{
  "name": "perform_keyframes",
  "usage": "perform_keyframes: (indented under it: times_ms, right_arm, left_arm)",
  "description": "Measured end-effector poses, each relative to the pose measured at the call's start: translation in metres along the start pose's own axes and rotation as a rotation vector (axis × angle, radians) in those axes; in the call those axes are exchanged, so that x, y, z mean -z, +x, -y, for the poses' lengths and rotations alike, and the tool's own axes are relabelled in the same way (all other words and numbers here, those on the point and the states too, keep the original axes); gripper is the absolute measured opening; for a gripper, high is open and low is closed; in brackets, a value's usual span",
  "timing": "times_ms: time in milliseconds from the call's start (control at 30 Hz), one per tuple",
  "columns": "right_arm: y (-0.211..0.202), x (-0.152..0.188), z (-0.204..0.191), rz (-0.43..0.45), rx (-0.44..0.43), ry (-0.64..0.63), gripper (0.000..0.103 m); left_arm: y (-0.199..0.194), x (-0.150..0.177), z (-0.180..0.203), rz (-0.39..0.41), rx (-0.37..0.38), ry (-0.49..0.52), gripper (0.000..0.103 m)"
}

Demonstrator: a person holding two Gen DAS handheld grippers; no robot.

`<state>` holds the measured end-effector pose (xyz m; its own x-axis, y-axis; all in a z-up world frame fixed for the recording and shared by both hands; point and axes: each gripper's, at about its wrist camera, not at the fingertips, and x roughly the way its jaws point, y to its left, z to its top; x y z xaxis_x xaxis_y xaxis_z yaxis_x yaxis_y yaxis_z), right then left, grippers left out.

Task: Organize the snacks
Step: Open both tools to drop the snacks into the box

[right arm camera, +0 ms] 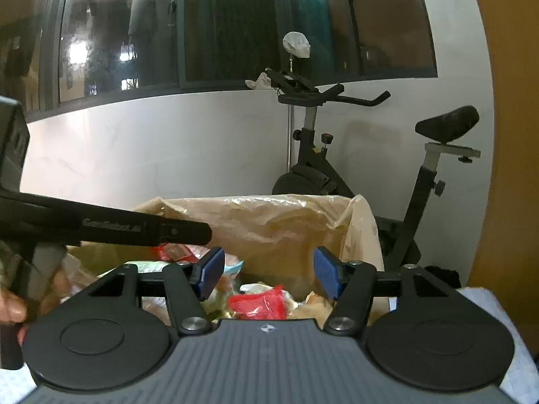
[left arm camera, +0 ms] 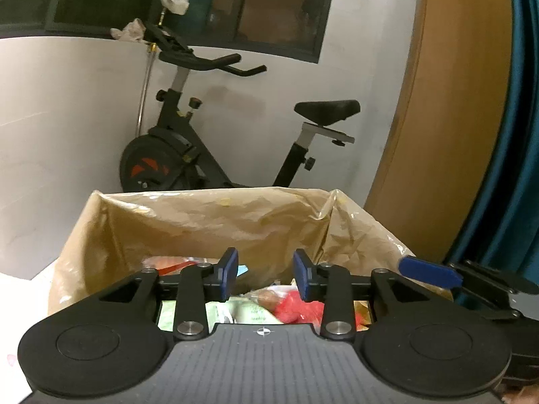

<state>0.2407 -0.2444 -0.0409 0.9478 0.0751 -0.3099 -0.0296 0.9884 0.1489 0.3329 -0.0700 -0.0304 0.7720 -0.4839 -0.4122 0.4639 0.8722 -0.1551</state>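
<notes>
Where legible, no readable snack labels.

Each gripper is matte black plastic with a ribbed grey plate at its base, marked in the middle by a small white compass-like emblem. Two large round black discs flank the plate. From silver screw heads, black linkage bars run forward to a cross rail. The left gripper carries two blue pads with a fine-textured face; the right gripper has the same blue pads. Seen from the right wrist, the left gripper's black side bears pale, blurred lettering.
</notes>
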Motion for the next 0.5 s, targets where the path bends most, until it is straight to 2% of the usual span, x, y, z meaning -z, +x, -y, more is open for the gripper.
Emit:
perform_keyframes:
  times_ms: [233, 500]
  right_arm:
    - [-0.037, 0.011, -0.002, 0.003, -0.016, 0.065, 0.062]
    - [-0.073, 0.031, -0.016, -0.023, -0.042, 0.079, 0.063]
  left_arm:
    - [-0.046, 0.004, -0.009, 0.031, -0.073, 0.022, 0.038]
    - [-0.107, 0.038, -0.02, 0.024, -0.139, 0.006, 0.038]
